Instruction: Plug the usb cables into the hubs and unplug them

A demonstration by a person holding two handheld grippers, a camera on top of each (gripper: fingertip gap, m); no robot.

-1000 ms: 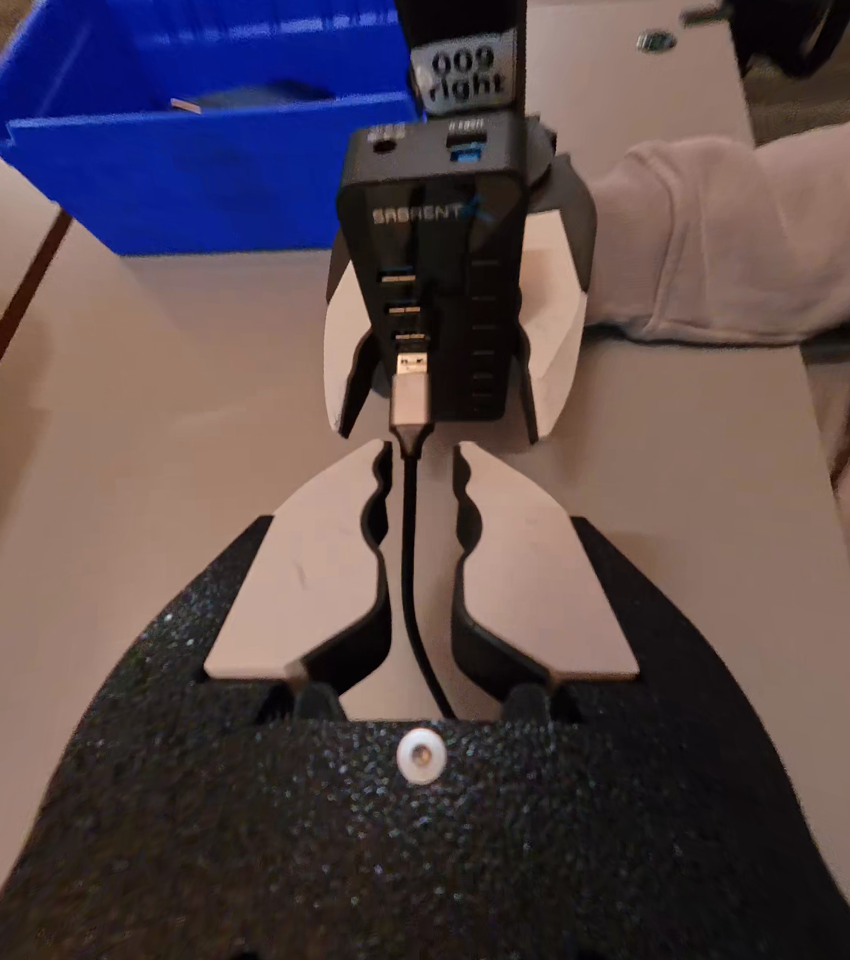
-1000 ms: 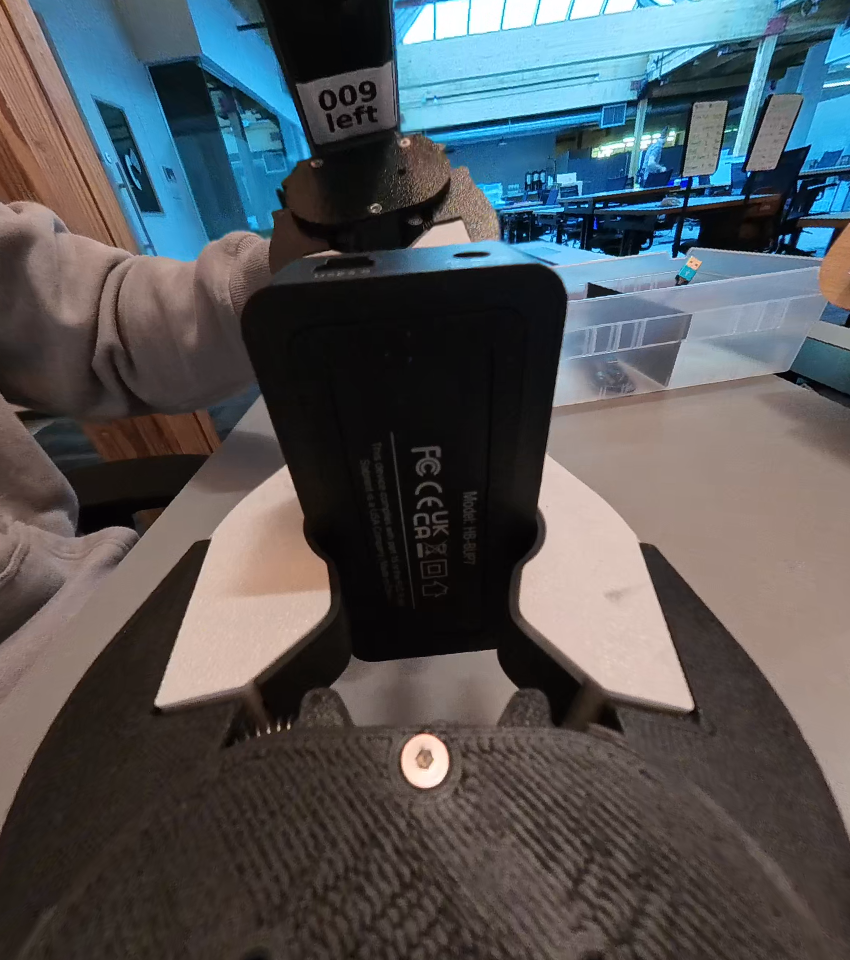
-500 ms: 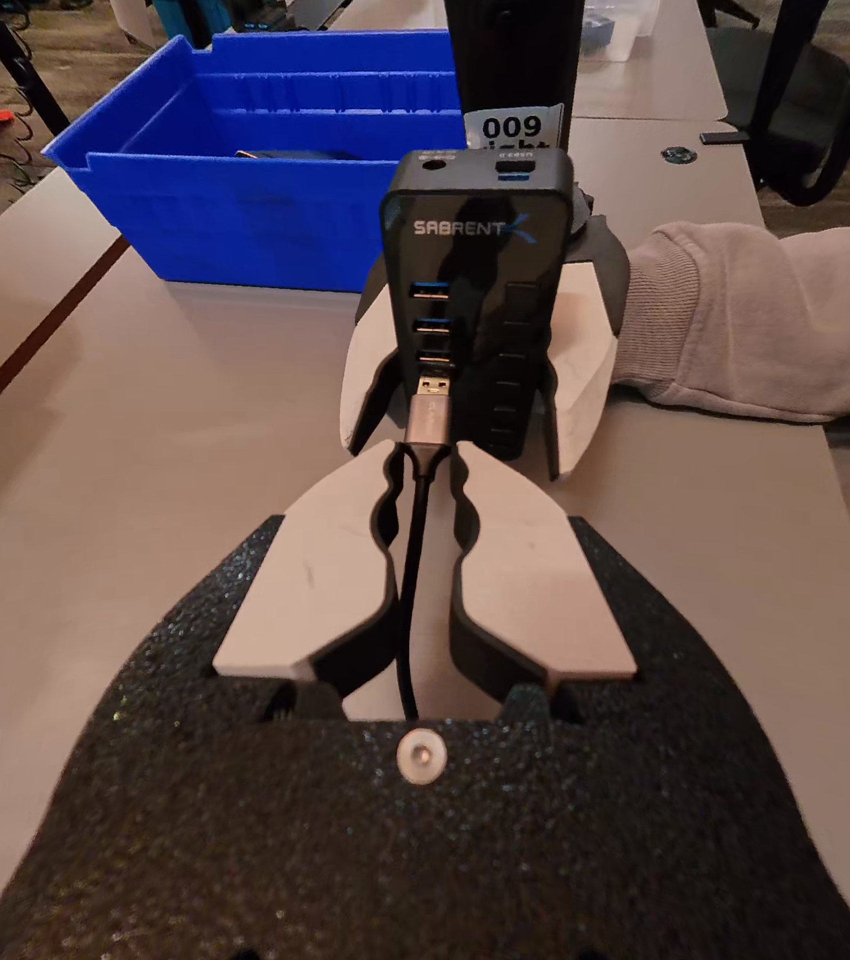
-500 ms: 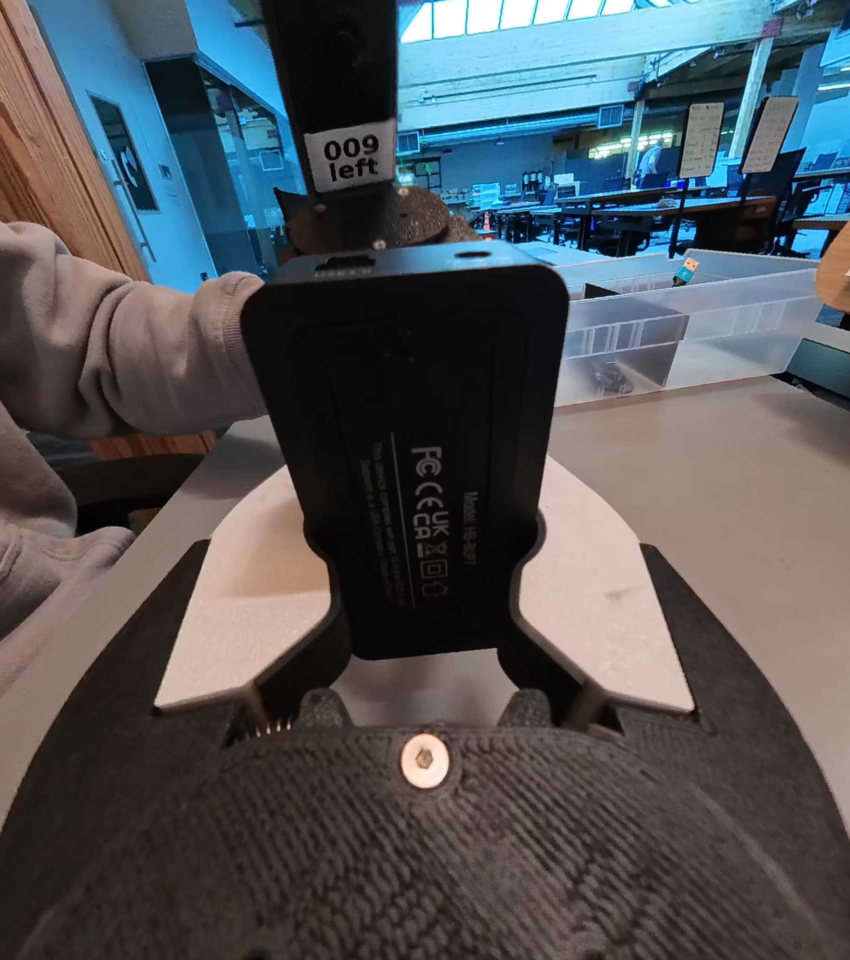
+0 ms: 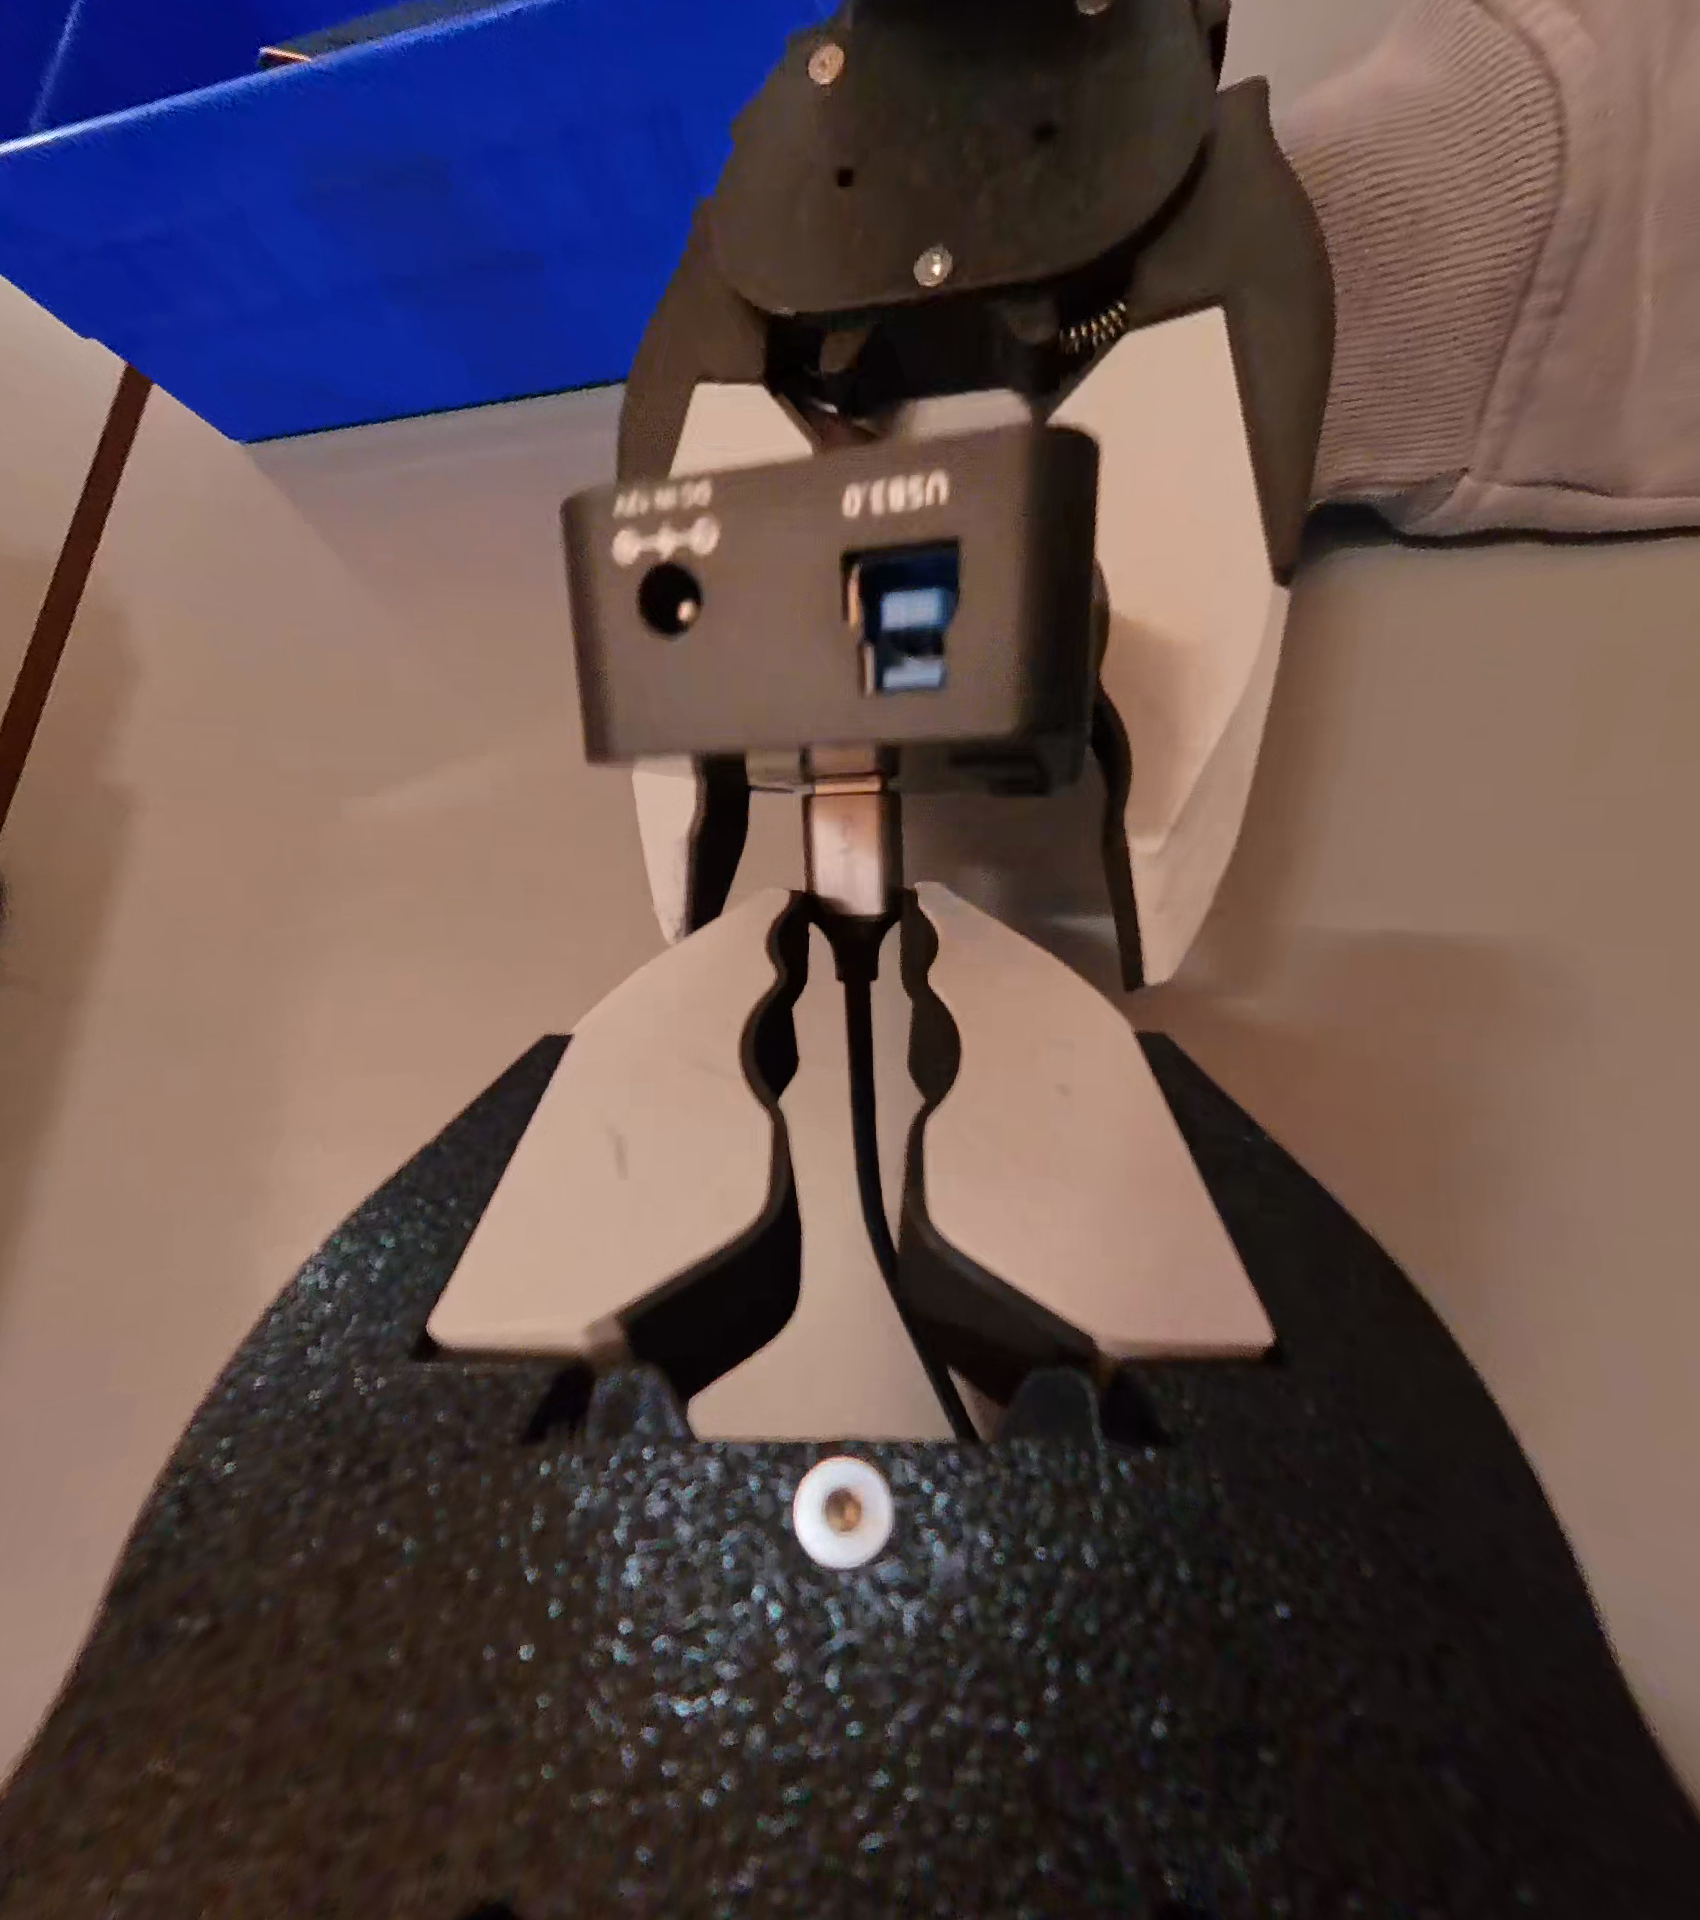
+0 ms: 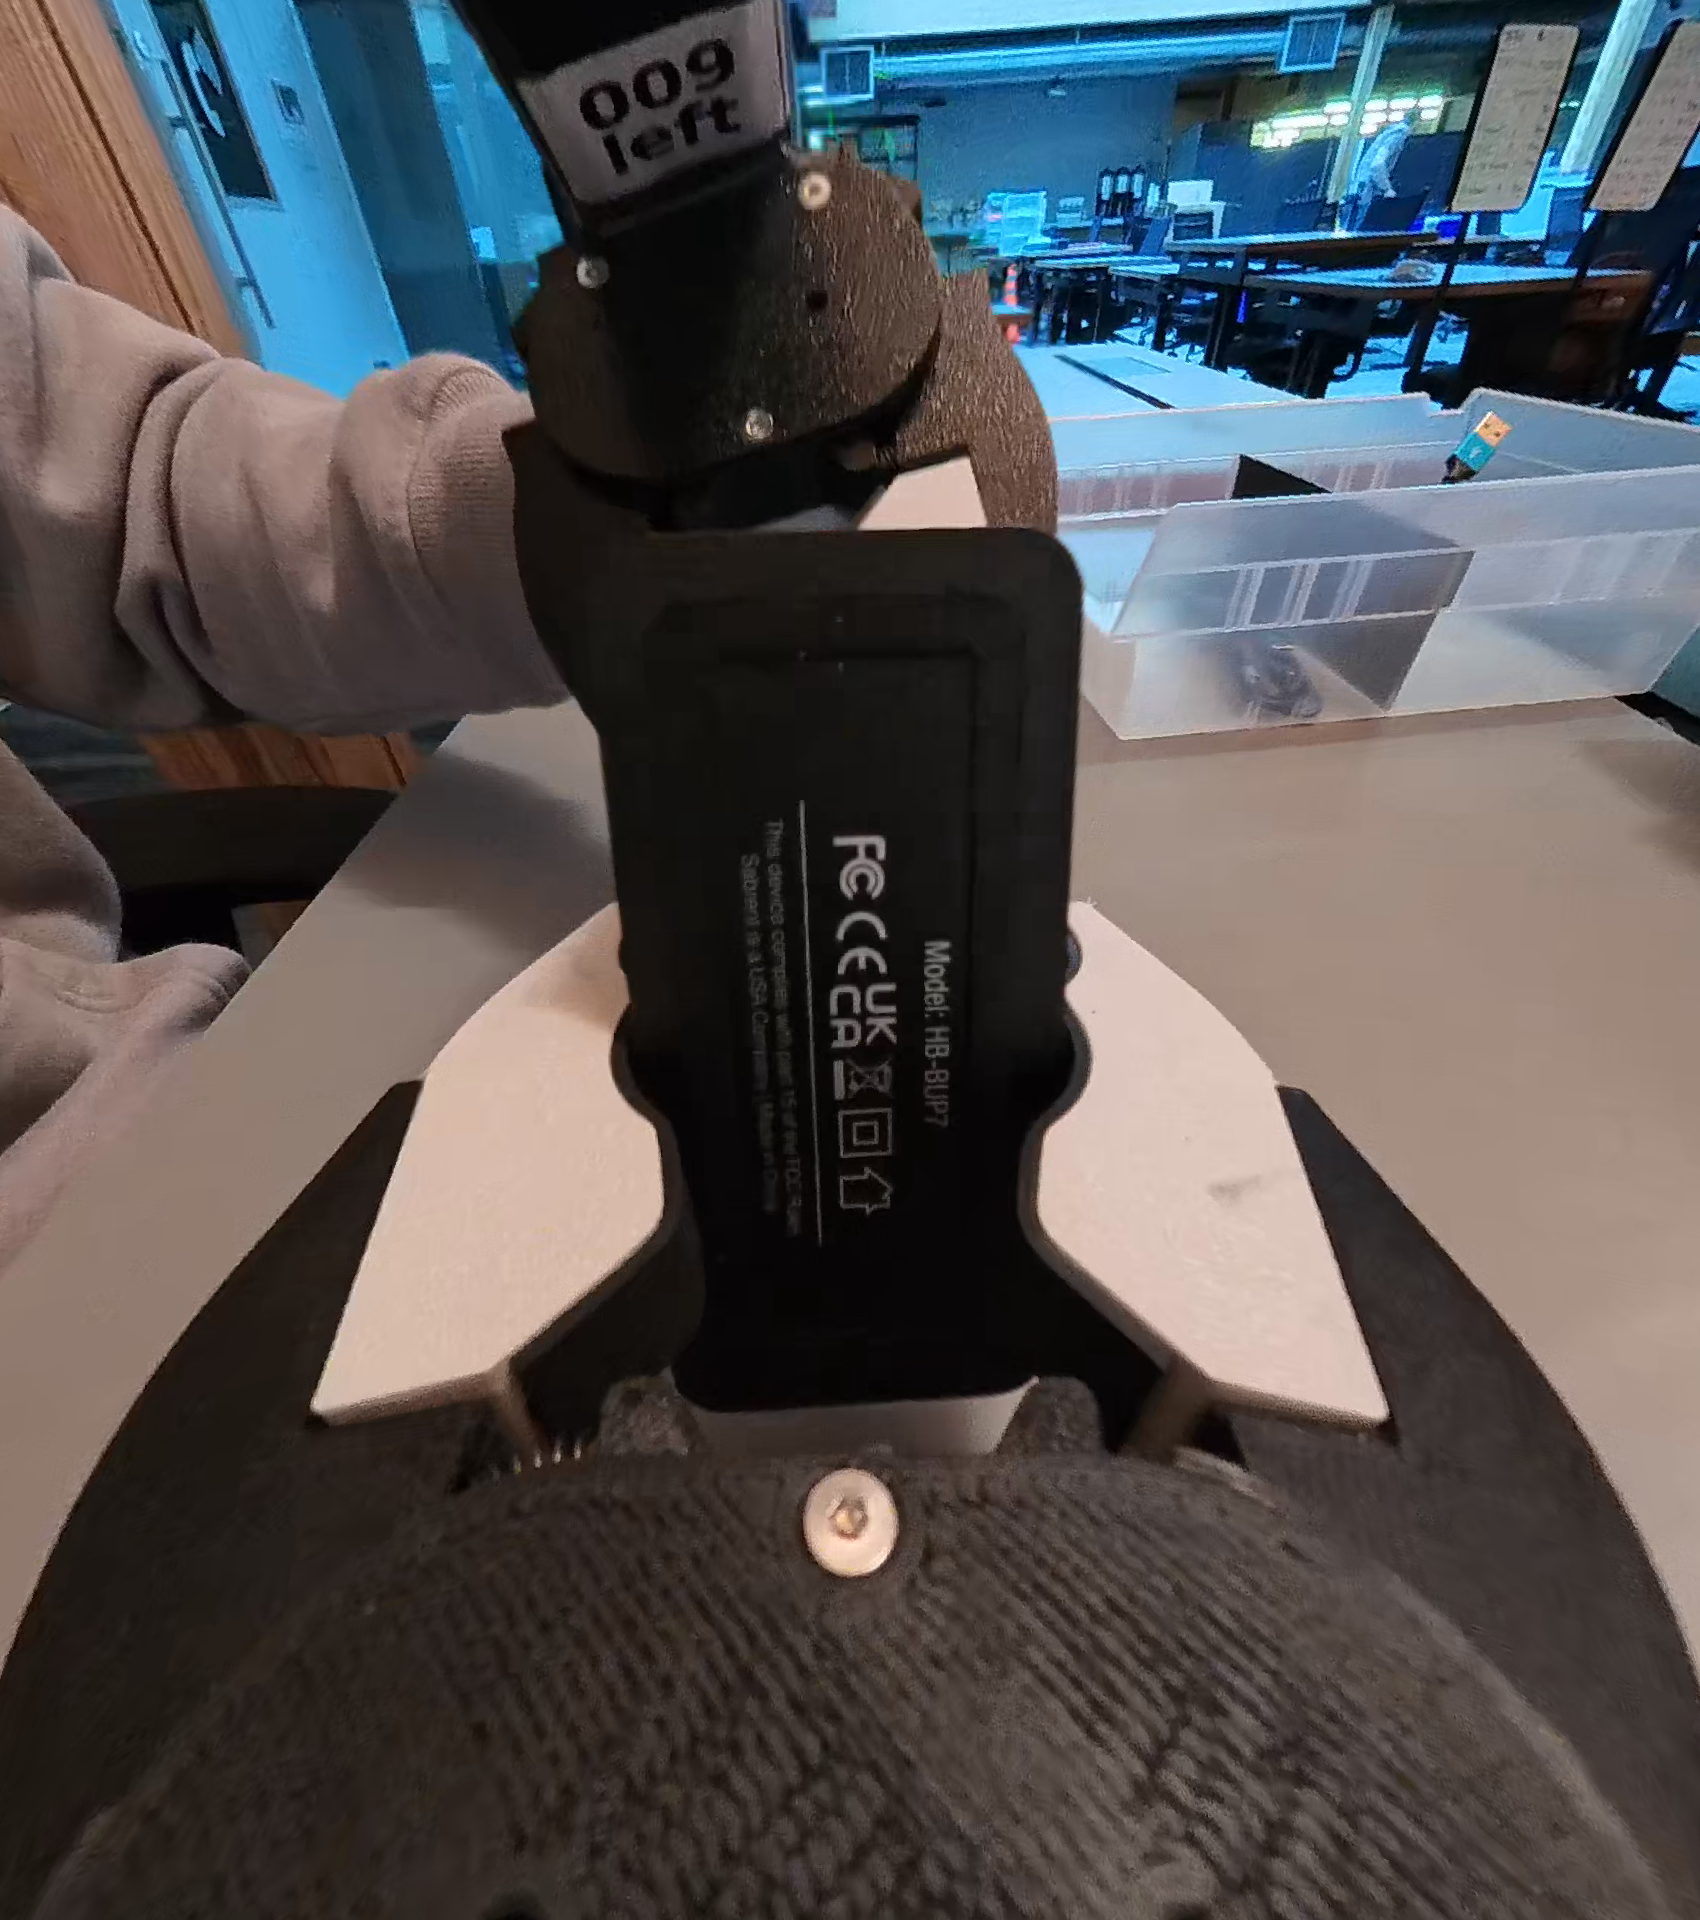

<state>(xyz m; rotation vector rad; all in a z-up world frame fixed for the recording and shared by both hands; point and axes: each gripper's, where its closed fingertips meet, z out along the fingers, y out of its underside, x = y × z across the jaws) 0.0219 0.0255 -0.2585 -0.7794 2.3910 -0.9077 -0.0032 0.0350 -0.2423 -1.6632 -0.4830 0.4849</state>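
My right gripper (image 6: 846, 935) is shut on a black USB hub (image 6: 856, 831), held by its narrow sides with the labelled back facing the right wrist camera. In the left wrist view the hub (image 5: 825, 613) shows end-on, with a round socket and a blue port. My left gripper (image 5: 851, 920) is shut on the grey USB plug (image 5: 846, 842) of a black cable (image 5: 872, 1122). The plug's tip goes into the hub's port face and its metal end is hidden. The left gripper's body (image 6: 742, 312) shows above and behind the hub.
A blue bin (image 5: 306, 208) stands at the back left of the grey table (image 5: 306, 831). A clear plastic bin (image 6: 1397, 582) with a small USB stick (image 6: 1474, 447) stands on the far side. A person's grey sleeves (image 5: 1552, 260) are at the table edge.
The left gripper has tipped and moved in on the hub, so the hub's port face turned to an end-on view. The plug's bare metal tip, visible before, has gone into the hub.
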